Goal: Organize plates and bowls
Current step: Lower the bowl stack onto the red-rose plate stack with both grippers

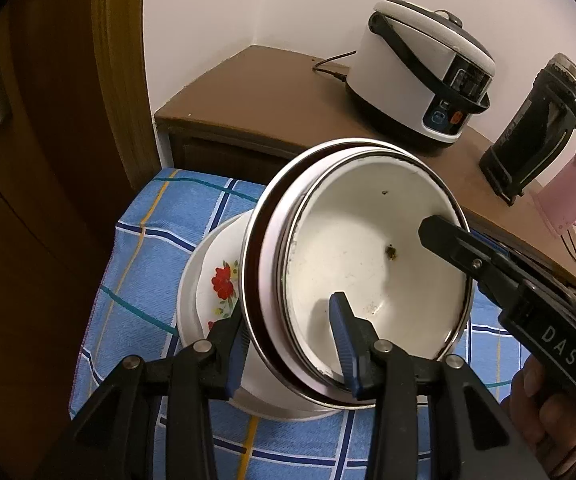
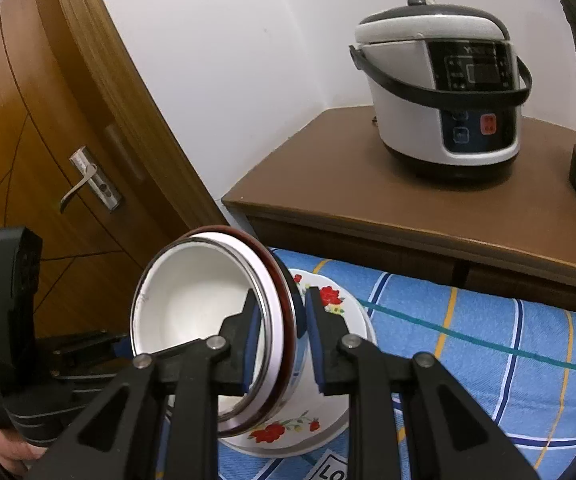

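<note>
Two nested white bowls point(image 1: 367, 240), one with a metal rim and the outer one with a dark red rim, are tilted on their side over the blue checked cloth point(image 1: 148, 240). My left gripper point(image 1: 288, 316) is shut on their lower rim, one blue pad inside the inner bowl. My right gripper point(image 2: 283, 300) is shut on the rim of the nested bowls point(image 2: 192, 300) from the other side; one of its fingers point(image 1: 447, 240) reaches into the bowl. A white dish with red flowers point(image 1: 220, 284) lies on the cloth under them, also visible as the flowered dish point(image 2: 339, 304).
A brown cabinet point(image 2: 327, 184) stands behind the cloth with a white rice cooker point(image 2: 439, 92) on it. A dark flask point(image 1: 535, 128) and a pink holder point(image 1: 567, 196) are farther right. A wooden door with a metal handle point(image 2: 88, 184) is at the left.
</note>
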`<state>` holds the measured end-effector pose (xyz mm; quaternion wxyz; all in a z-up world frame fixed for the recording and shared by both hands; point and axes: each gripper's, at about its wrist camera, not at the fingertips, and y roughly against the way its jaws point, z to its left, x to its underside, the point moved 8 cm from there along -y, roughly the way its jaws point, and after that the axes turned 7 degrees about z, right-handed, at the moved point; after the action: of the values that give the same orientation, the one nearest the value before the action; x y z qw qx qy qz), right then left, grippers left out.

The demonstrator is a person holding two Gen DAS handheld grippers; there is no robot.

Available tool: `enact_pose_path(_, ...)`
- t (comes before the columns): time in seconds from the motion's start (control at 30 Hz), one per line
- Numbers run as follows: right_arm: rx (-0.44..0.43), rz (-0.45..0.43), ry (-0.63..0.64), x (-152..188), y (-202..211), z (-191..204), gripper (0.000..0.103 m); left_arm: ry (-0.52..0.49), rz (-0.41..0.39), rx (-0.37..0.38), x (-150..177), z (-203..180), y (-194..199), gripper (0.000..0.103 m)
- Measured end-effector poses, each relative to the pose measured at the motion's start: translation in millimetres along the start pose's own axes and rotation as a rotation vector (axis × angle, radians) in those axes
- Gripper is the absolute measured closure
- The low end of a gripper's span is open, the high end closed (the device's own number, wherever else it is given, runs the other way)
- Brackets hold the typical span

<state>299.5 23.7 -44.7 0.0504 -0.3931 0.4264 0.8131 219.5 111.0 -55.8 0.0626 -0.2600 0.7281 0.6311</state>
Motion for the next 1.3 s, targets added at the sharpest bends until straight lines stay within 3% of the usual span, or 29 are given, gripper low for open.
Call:
enact_pose_path(0.47,-0.006,0.015,-0.023,2.3,-5.8,-7.4,0.08,-0.002,0.017,-0.026,0.9,-2.6,-7.4,0.062)
enact_pose_path(1.3,-0.061,0.151,-0.09,22.2,-43.5,-15.7,0.08,0.004,0.127,-0.041,16.8,11.0,-33.9,0.062)
